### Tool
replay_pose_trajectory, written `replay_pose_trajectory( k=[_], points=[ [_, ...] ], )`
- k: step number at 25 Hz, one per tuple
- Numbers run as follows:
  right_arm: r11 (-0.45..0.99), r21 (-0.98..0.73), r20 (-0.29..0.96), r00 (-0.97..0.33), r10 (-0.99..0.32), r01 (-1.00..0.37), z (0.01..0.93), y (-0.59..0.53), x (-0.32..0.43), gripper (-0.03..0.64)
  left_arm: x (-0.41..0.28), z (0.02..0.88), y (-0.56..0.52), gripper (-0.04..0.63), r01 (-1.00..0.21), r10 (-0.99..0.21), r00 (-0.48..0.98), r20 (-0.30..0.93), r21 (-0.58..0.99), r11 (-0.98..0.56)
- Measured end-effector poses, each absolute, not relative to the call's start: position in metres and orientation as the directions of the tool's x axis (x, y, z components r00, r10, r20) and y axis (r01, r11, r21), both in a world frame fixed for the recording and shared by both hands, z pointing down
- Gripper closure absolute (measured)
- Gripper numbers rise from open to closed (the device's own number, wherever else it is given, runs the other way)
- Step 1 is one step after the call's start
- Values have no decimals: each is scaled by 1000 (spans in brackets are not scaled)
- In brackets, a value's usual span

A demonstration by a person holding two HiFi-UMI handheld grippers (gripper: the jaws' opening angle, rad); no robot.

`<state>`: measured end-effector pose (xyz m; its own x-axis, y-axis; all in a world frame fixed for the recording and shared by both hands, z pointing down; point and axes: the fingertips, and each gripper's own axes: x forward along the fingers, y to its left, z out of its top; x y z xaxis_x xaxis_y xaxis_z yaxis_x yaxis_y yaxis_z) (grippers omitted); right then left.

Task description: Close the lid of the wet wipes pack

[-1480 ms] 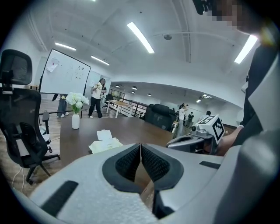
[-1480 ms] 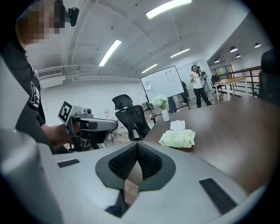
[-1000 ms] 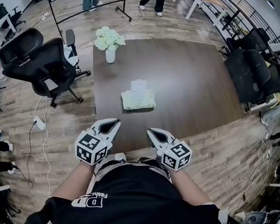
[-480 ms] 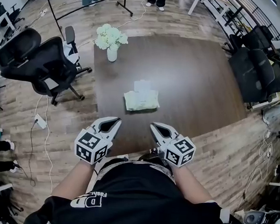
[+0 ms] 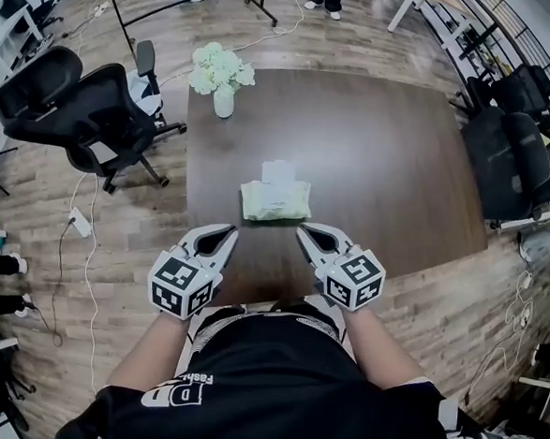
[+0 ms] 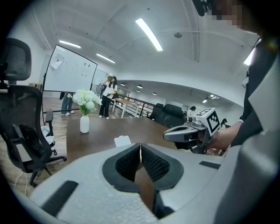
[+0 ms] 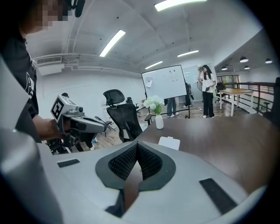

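The pale green wet wipes pack (image 5: pixel 275 201) lies flat on the dark brown table (image 5: pixel 383 156), its white lid (image 5: pixel 278 172) flipped open toward the far side. My left gripper (image 5: pixel 226 230) hovers just short of the pack's near left corner, shut and holding nothing. My right gripper (image 5: pixel 304 229) is level with it near the pack's right corner, also shut and holding nothing. In the left gripper view the raised lid (image 6: pixel 122 140) shows beyond the closed pads, with the right gripper (image 6: pixel 168 135) to the side. The right gripper view shows the lid (image 7: pixel 169 142) and the left gripper (image 7: pixel 103 127).
A white vase of flowers (image 5: pixel 221 77) stands at the table's far left corner. Black office chairs (image 5: pixel 86 107) crowd the left side and more chairs (image 5: pixel 520 147) the right. People stand beyond the table by a whiteboard (image 7: pixel 168 82). Cables lie on the wooden floor.
Both grippers have moved forward over the table's near edge toward the pack, still shut. The pack and its open lid have not moved.
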<state>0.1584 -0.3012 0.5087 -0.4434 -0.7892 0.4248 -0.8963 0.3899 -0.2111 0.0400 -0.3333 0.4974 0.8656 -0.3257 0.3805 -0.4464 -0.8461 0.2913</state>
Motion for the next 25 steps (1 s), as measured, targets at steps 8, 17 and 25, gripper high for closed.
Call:
replay_pose_trajectory(
  k=[8,17,25],
  points=[
    [525,-67,522,-479,-706,-848,531,-349,180,612,44,517,-334,571,-549,-398,804,441,295,-782],
    [617,29,607,-476,-636,-786,576,-407,185,611,25,532,-319,571,-647,-464,727,506,281,-709],
    [709,161,666,-455,-592,-687,606,-446,190,609,6,532,-309,571,-724,-540,673,506,299,-622]
  ],
)
